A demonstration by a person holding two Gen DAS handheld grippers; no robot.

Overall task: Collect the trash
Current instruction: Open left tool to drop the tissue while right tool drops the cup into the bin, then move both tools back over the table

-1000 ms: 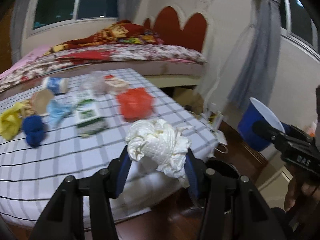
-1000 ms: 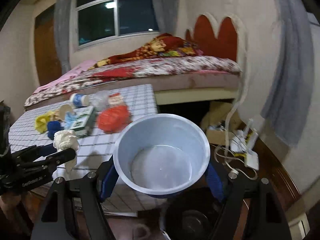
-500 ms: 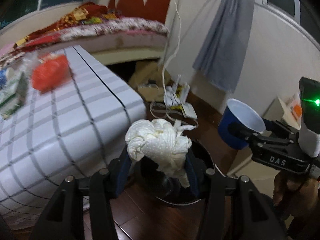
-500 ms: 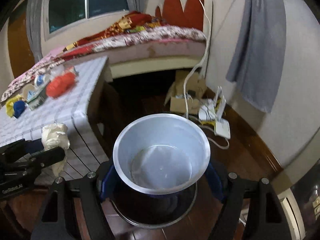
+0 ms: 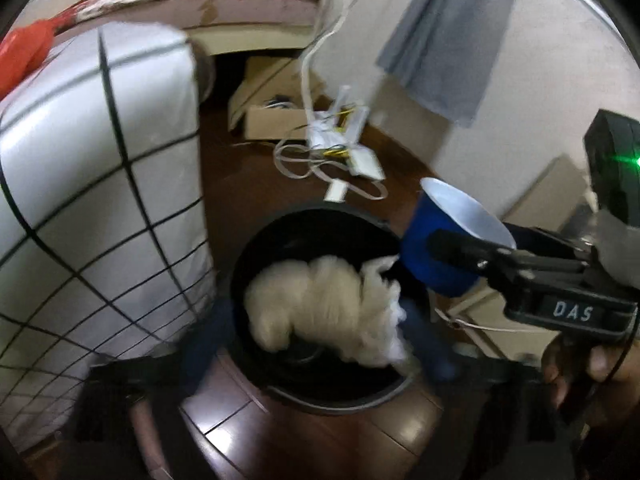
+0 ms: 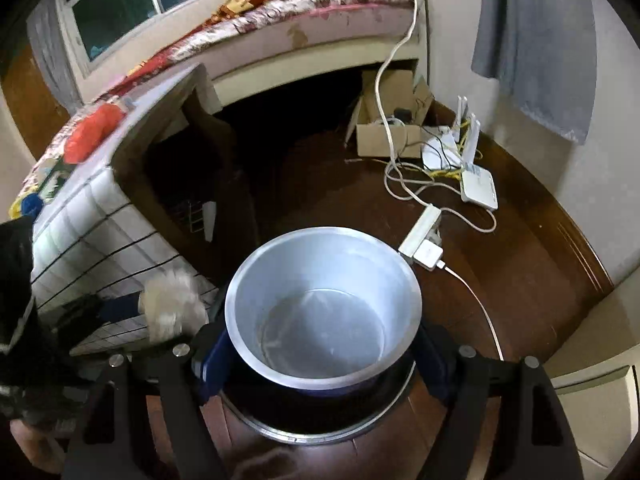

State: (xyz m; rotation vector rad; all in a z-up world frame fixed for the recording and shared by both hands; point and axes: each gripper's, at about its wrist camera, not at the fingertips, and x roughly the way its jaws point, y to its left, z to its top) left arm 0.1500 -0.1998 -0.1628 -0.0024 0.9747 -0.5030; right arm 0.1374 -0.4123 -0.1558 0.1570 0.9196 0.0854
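Observation:
A black round trash bin stands on the dark wood floor beside the table. A crumpled white tissue is blurred over the bin's mouth, loose between the spread fingers of my left gripper, whose jaws are opening with a gap at the left pad. My right gripper is over the same bin with a blue cup, white inside, between its pads. Its jaws are opening slightly, and the cup still sits in them. The cup also shows at the right in the left wrist view.
The table with a checked cloth rises on the left, bearing a red crumpled piece and other litter. A power strip, cables, routers and a cardboard box lie on the floor behind the bin. A bed lies beyond.
Both grippers came down from table height to just over the bin. The left jaws spread wide and the tissue came off the pads. The cup stays between the right fingers.

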